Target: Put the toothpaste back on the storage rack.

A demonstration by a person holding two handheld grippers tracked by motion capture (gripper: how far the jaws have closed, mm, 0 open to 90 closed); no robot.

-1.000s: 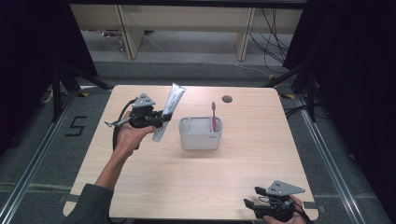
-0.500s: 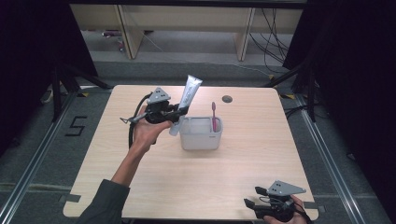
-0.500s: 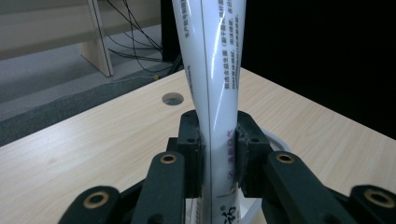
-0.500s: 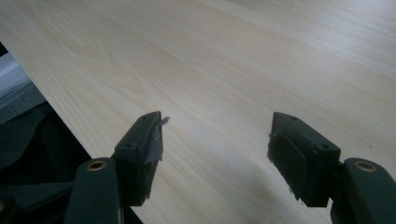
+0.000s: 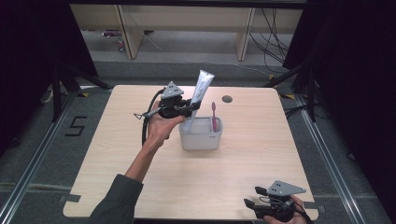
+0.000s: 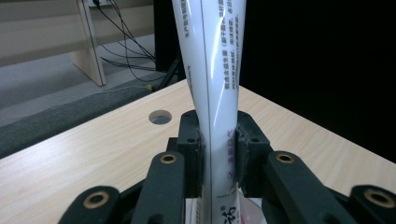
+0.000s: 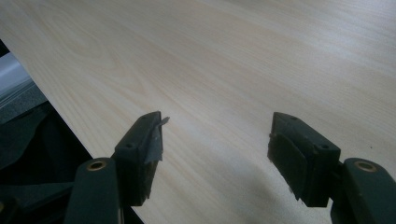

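A white toothpaste tube (image 5: 199, 95) stands nearly upright, its lower end over the left part of a grey-white rectangular container (image 5: 201, 136) at the table's middle. My left gripper (image 5: 189, 109) is shut on the tube, which fills the gap between its jaws as the toothpaste tube (image 6: 215, 116) in the left gripper view. A pink toothbrush (image 5: 214, 116) stands upright in the container's right side. My right gripper (image 5: 250, 207) rests at the table's near right edge, open, with bare wood between the jaws of the right gripper (image 7: 215, 144).
A round cable hole (image 5: 227, 99) lies in the table (image 5: 261, 158) behind the container, also seen as the hole (image 6: 160, 116). Wooden shelving legs and cables stand on the floor beyond the far edge.
My left gripper has carried the toothpaste tube rightward from left of the container to over its left side, and the tube has become more upright. The right gripper has stayed put.
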